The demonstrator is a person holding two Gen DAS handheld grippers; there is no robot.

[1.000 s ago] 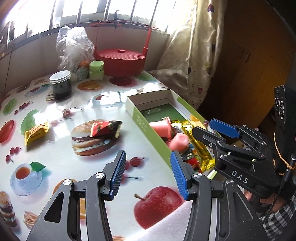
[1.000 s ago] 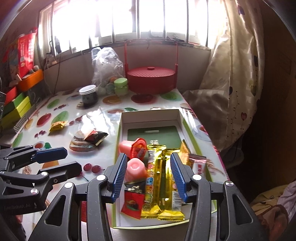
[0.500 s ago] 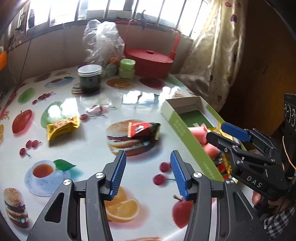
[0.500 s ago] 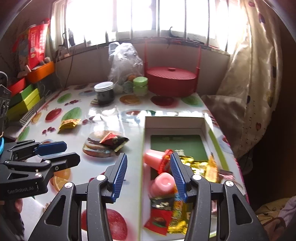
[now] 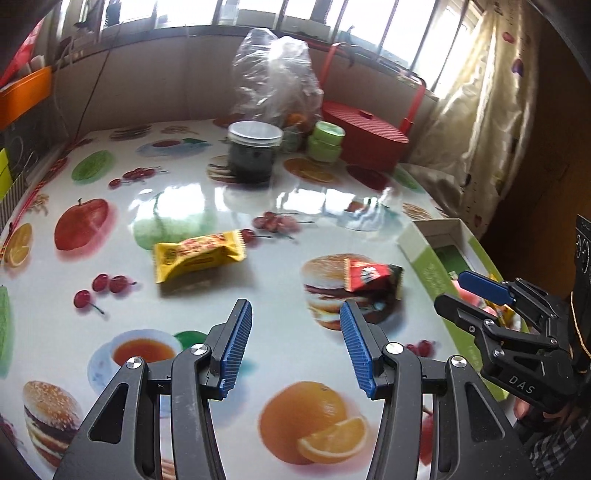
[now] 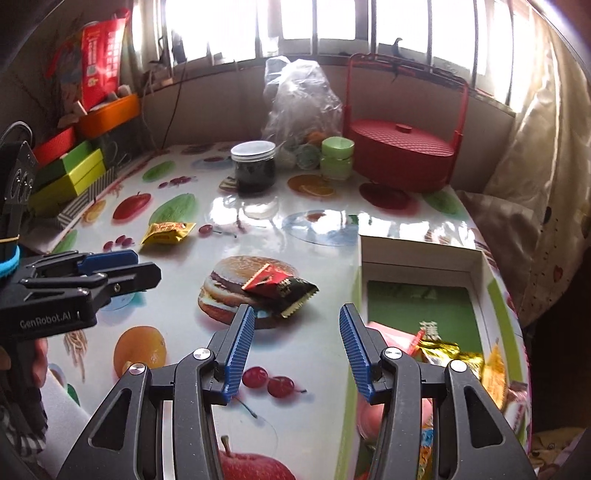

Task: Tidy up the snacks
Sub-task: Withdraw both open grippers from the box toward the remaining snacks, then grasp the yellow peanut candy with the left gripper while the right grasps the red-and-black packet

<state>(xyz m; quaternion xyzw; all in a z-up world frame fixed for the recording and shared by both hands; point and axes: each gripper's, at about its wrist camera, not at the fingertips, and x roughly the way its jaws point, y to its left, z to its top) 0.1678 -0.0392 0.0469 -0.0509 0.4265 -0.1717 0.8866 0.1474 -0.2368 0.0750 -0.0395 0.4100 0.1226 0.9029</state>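
Two loose snack packets on table: yellow (image 5: 199,254), red-black (image 6: 280,288). Both grippers' fingers apart, empty.

Daylight is pouring through the overexposed rear windows (image 6: 295,22), glaring off the glossy tablecloth (image 5: 303,195); fisheye distortion is bending and darkening both views' edges, while slight motion blur is softening printed fruit and wrappers

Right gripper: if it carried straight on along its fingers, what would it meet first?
Probably the red-and-black snack packet, just beyond the open, empty right gripper on the table. Depth is unclear, so it could meet bare tabletop short of it.
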